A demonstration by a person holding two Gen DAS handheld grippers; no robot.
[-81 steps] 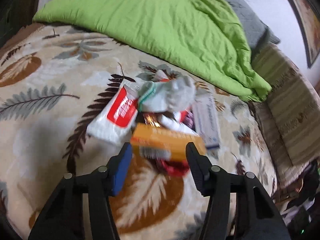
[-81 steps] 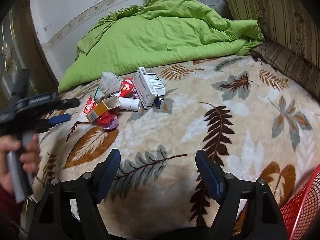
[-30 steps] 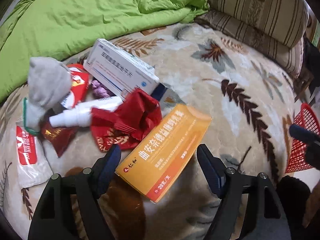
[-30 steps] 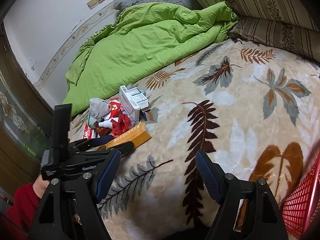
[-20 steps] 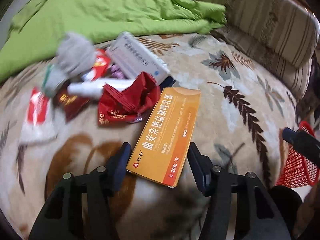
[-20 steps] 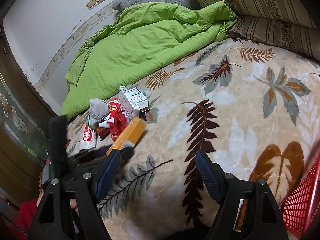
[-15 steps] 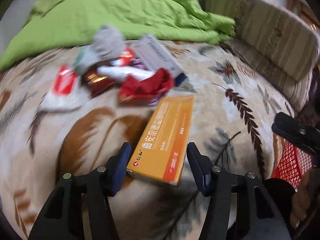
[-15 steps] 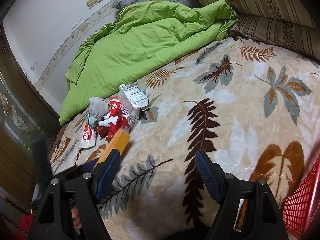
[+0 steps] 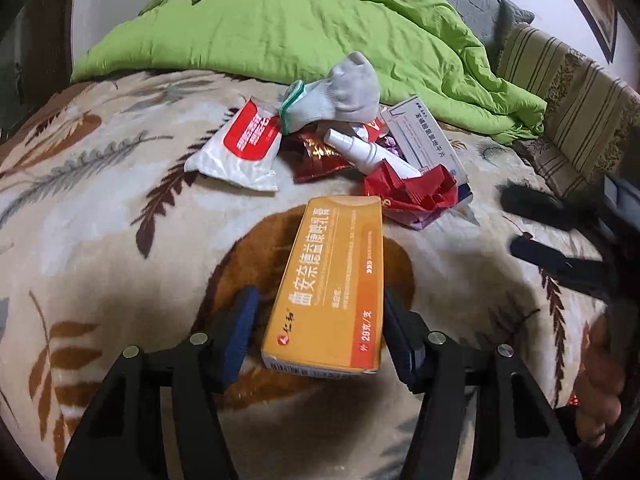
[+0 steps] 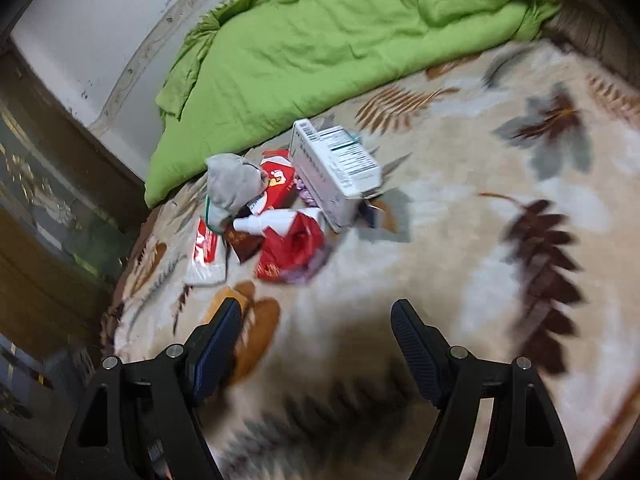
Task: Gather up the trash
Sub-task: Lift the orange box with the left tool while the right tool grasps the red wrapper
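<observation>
An orange medicine box lies lengthwise between the jaws of my left gripper. The jaws are opening: the right pad touches the box's edge and a narrow gap shows at the left pad. Beyond it is the trash pile: a grey sock, a white pouch with a red label, a white spray bottle, a crumpled red wrapper and a white carton. My right gripper is open and empty above the blanket, short of the red wrapper and the carton.
A green quilt is bunched behind the pile on the leaf-patterned blanket. Striped cushions line the right side. In the left wrist view the right gripper's dark fingers and a hand come in from the right.
The left jaws narrowed around the orange box, drew it away from the pile, then loosened slightly. The right gripper has swung left and closer to the trash pile.
</observation>
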